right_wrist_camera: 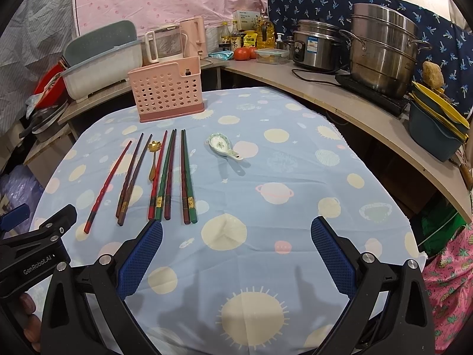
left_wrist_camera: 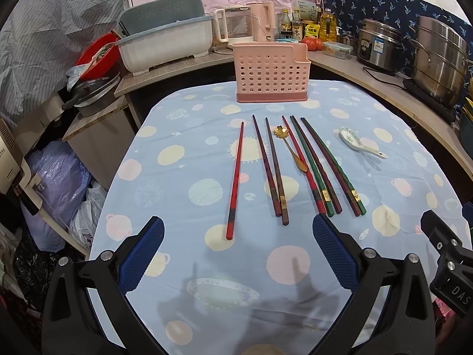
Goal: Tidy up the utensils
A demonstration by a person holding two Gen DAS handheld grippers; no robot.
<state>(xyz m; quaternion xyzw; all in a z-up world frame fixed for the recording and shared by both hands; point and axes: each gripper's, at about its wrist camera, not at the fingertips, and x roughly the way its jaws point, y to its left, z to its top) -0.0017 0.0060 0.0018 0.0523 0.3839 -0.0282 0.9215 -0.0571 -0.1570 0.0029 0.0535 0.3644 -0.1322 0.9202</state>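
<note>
Several chopsticks in red, dark brown and green lie side by side on the blue tablecloth, also in the right wrist view. One red chopstick lies apart at the left. A gold spoon lies among them. A white ceramic spoon lies to their right, also in the right wrist view. A pink perforated utensil holder stands upright behind them. My left gripper is open and empty, just short of the chopstick ends. My right gripper is open and empty, right of the chopsticks.
A wooden counter curves around the back and right with steel pots, a rice cooker, bottles and kettles. A white dish tub stands at the back left. Bags lie on the floor left of the table.
</note>
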